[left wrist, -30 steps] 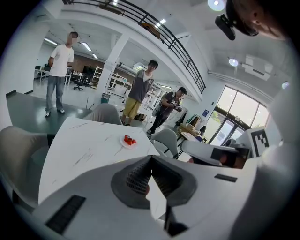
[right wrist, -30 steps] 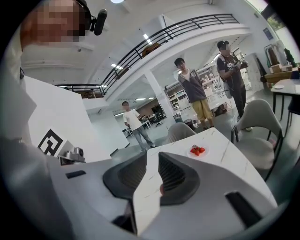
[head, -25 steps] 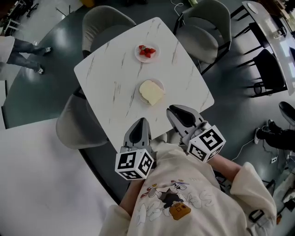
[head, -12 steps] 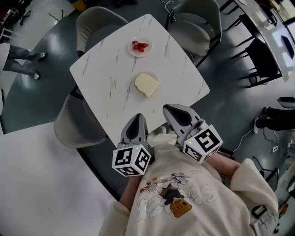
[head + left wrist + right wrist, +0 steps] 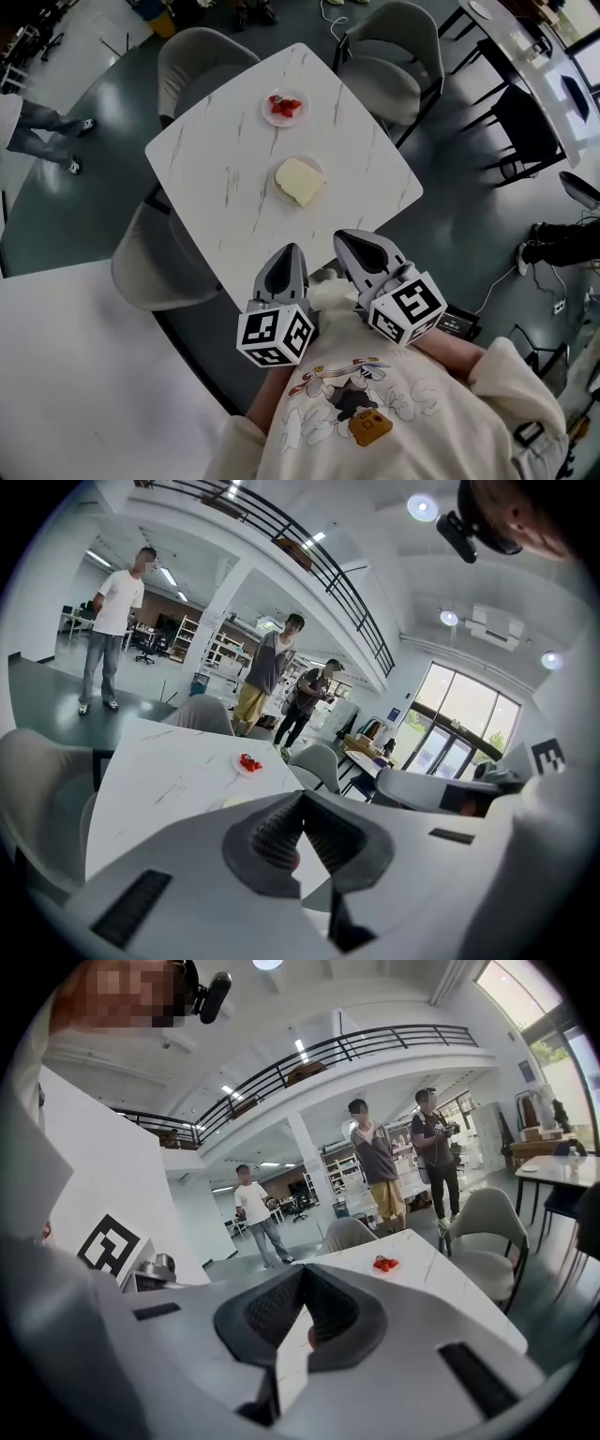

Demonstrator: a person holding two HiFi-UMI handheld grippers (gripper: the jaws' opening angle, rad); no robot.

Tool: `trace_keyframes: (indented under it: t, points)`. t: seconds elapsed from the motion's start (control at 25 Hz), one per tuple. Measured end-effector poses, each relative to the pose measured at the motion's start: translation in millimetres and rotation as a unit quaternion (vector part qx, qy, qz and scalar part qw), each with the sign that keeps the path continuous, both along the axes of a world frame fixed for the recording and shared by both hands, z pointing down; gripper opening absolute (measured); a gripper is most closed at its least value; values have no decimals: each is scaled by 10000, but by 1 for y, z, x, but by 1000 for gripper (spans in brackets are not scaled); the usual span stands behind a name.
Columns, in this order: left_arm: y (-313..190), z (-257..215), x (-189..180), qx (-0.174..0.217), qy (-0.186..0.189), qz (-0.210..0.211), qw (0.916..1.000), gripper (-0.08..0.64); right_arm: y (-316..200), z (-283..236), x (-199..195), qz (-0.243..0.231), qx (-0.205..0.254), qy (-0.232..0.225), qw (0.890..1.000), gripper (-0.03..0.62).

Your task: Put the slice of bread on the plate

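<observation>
A pale slice of bread (image 5: 300, 181) lies on a small white plate (image 5: 320, 167) near the middle of the white marble table (image 5: 225, 159). Both grippers hover at the table's near corner, short of the plate and close to the person's chest. My left gripper (image 5: 288, 250) is shut with nothing in it; in the left gripper view its ribbed pads (image 5: 277, 829) meet. My right gripper (image 5: 348, 236) is also shut and empty, with its pads (image 5: 274, 1312) together. From the left gripper view only an edge of the bread's plate (image 5: 237, 801) shows above the jaws.
A second small plate with red strawberries (image 5: 285, 106) sits farther back on the table. Grey chairs stand at the far left (image 5: 202, 56), far right (image 5: 398, 47) and near left (image 5: 155, 267). Several people stand beyond the table (image 5: 375, 1166).
Both grippers have drawn back a little from the bread toward the person's body. The bread and both plates have stayed where they were.
</observation>
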State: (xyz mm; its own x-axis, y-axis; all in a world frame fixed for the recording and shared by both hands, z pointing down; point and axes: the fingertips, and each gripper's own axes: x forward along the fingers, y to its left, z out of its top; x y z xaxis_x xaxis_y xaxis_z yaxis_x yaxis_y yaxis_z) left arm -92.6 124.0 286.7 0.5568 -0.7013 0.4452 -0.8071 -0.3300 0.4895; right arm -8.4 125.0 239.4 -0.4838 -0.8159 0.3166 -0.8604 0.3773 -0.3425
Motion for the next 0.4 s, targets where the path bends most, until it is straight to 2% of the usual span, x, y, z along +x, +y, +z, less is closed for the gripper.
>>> trace_keyframes:
  t: [0.4]
  points:
    - [14,9,-12,-109,69,-78,9999,8,13,12,-7,10,-123,127,9998,6]
